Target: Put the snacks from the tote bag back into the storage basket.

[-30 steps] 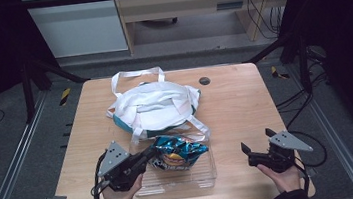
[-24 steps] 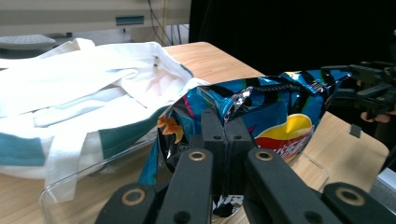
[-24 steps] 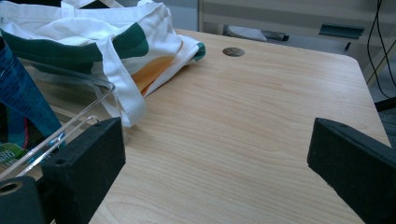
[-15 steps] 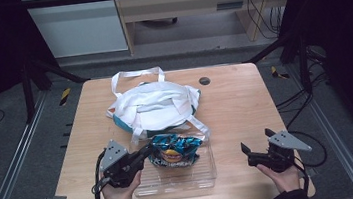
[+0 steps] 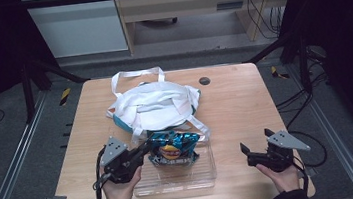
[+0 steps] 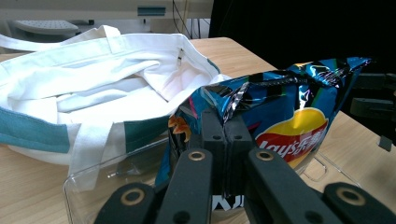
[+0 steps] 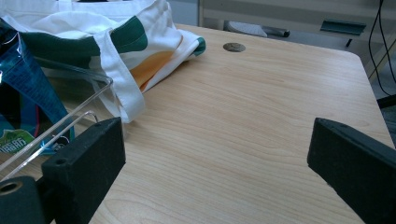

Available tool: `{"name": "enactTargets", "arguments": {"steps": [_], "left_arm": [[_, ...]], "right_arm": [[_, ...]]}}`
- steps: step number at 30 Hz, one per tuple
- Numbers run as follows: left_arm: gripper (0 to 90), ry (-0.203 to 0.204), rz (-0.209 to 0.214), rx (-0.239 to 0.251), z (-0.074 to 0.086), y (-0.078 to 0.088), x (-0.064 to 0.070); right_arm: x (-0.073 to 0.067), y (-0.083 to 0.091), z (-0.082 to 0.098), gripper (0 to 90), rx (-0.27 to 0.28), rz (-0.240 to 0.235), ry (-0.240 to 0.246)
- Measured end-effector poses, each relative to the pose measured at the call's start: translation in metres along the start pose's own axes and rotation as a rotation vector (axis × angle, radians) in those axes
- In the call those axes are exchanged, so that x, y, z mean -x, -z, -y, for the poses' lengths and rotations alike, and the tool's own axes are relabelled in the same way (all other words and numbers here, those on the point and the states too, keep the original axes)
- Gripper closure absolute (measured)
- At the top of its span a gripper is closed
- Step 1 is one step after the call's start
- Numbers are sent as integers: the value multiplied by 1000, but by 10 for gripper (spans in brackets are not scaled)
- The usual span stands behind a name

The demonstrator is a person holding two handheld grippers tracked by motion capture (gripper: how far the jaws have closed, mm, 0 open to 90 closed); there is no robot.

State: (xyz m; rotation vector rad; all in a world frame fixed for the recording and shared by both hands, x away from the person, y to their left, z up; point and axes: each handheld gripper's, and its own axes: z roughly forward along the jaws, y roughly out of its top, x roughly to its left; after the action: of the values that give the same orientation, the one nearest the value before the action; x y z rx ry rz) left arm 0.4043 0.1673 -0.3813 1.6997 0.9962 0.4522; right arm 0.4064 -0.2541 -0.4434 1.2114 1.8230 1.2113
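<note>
— Where is the chip bag?

— The chip bag (image 5: 174, 148) stands upright in the clear plastic box (image 5: 208, 174) at the near edge of the tabletop (image 5: 245, 101), between the person's two hands. It is blue, with a yellow and red logo on the front.

— What holds it?

— The left gripper (image 5: 146, 150). In the left gripper view, its jaws are pressed together on the crinkled top edge of the bag, at the bag's left corner. The left hand (image 5: 119, 191) grips the tool from below.

— And the other tool?

— The right gripper (image 5: 243, 148) sits well apart from the box, over bare wood near the right front corner, held by the right hand (image 5: 283, 177). In the right gripper view its jaws are spread wide with nothing between them.

— What lies behind the box?

— A white cloth bag (image 5: 154, 104) with teal trim, slumped and open-mouthed, its straps loose. One strap touches the far rim of the box. Beyond it there is a small dark round hole (image 5: 204, 80) in the wood.
</note>
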Motion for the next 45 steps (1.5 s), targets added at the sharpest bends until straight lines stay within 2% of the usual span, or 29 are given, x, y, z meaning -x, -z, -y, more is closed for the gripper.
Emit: {"name": "enactTargets", "arguments": {"steps": [10,29,37,42,45], "left_arm": [[894,14,-13,1,-5,-8,-4],[889,4,-41,9,-12,-23,-8],[836,-7,-52,40,-13,-25,-11],[824,-22,-40,55,-14,-27,-13],[872,-21,-22,55,-15,-27,-12]], "right_arm": [[0,-1,0,45,-2,0,4],[0,-3,1,45,-11,0,5],[0,-4,1,45,-17,-1,8],[0,-4,1,45,-19,-2,9],[0,-5,1,45,-18,-1,9]]}}
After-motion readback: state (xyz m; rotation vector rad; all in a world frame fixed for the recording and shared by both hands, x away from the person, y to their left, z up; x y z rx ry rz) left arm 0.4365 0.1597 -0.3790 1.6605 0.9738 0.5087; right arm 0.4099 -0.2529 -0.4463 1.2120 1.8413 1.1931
